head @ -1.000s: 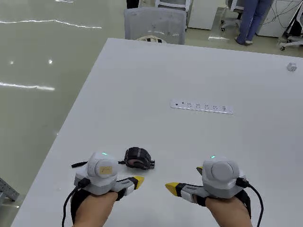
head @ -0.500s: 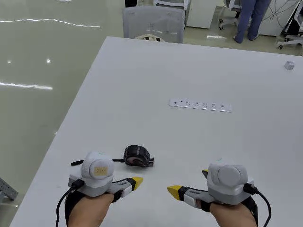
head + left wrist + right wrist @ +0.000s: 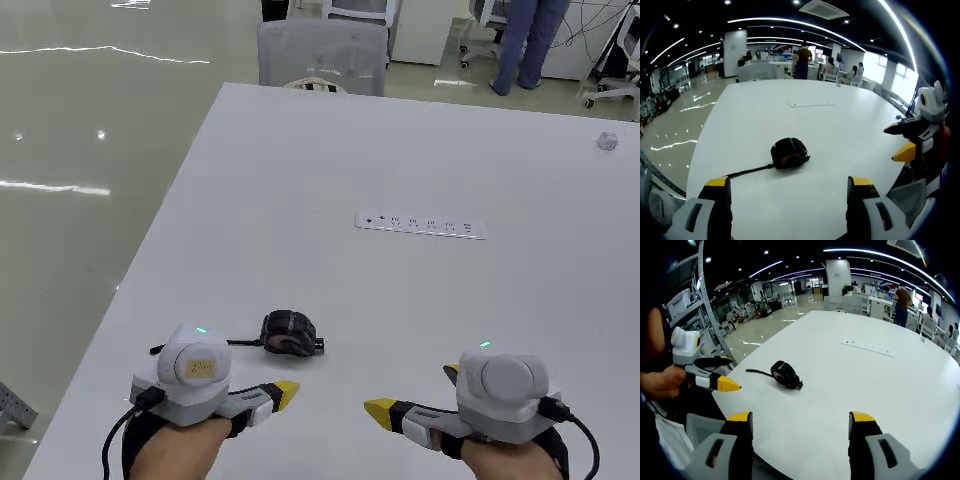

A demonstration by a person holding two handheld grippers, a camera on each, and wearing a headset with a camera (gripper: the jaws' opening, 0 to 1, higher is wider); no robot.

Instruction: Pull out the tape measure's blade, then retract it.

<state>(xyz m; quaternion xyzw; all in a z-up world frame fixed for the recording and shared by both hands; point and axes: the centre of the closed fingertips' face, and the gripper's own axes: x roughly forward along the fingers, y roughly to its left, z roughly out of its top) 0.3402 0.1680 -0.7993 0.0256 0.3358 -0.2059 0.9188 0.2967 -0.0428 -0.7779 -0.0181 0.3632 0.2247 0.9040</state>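
Note:
A black tape measure (image 3: 290, 333) lies on the white table (image 3: 330, 170) near its front left corner, with a thin black strap (image 3: 190, 345) trailing to the left. No blade shows outside the case. My left gripper (image 3: 270, 395) is just in front of it and a little to the left, yellow-tipped, open and holding nothing. In the left gripper view the tape measure (image 3: 789, 153) sits a short way beyond the open left gripper (image 3: 788, 182). My right gripper (image 3: 415, 392) is further right, open and holding nothing. The right gripper view has the tape measure (image 3: 785, 374) left of centre, beyond the right gripper (image 3: 801, 416).
A white power strip (image 3: 420, 225) lies mid-table, well beyond the tape measure. A grey chair (image 3: 322, 55) stands at the far edge. A small clear object (image 3: 607, 142) sits at the far right. A person (image 3: 520, 40) stands on the floor beyond. The table's left edge runs close to the left gripper.
Both grippers have drawn back toward the table's near edge and spread a little apart. The tape measure has stayed where it was.

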